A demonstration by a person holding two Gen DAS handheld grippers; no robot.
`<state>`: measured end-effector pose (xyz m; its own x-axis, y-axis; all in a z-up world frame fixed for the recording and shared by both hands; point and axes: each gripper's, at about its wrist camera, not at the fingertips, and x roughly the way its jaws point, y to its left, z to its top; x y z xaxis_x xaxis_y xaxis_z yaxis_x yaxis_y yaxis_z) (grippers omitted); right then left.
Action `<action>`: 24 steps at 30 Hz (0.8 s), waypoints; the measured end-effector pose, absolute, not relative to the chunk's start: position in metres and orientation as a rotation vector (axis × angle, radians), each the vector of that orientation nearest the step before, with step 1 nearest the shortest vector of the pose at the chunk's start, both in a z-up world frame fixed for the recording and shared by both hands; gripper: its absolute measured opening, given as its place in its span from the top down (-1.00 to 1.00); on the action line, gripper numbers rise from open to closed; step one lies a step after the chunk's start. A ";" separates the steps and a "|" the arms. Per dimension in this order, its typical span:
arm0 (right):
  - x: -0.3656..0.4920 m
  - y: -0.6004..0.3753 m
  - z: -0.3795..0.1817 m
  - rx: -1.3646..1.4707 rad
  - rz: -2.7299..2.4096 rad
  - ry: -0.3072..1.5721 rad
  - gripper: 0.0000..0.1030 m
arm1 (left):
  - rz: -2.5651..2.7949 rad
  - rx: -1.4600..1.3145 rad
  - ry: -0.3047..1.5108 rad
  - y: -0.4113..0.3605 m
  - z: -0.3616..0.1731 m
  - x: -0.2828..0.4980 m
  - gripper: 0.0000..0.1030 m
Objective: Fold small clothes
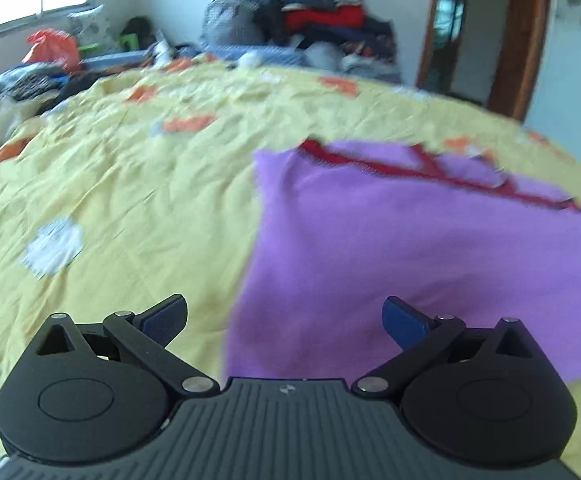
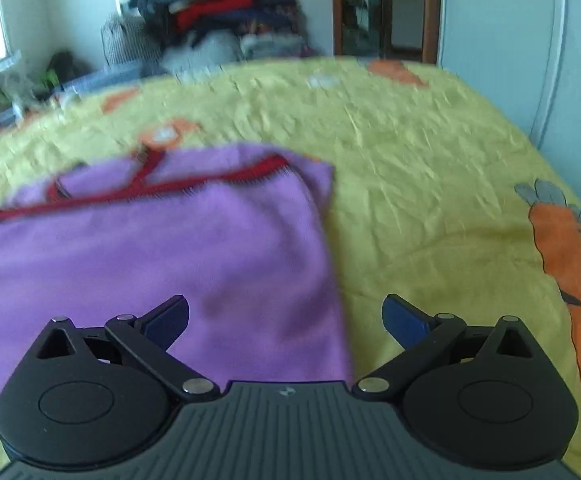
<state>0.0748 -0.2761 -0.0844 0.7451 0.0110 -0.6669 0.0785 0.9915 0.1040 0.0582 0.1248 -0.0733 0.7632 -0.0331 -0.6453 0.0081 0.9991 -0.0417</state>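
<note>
Purple garment (image 1: 390, 248) with red trim (image 2: 138, 192) lay flat on the yellow bed cover (image 1: 130, 184). The left tool (image 1: 285, 322) hovered over its left edge and the right tool (image 2: 286, 320) over its right edge, each with fingers spread apart and gripping nothing. A clothes pile (image 1: 302, 4) stood beyond the bed.

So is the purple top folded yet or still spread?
Partly folded, it seems: the purple top lies flat on the bedspread with straight side edges and no sleeves showing. Both grippers are open, clear of it.
</note>
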 end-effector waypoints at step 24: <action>0.050 -0.203 -0.114 -0.007 0.078 0.718 -1.00 | -0.100 0.053 0.725 0.040 -0.105 0.052 -1.00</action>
<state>0.0495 -0.2026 -0.1136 0.7506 0.0686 -0.6572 -0.0737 0.9971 0.0199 0.0516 0.0395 -0.1050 0.7442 -0.0725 -0.6640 0.1094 0.9939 0.0141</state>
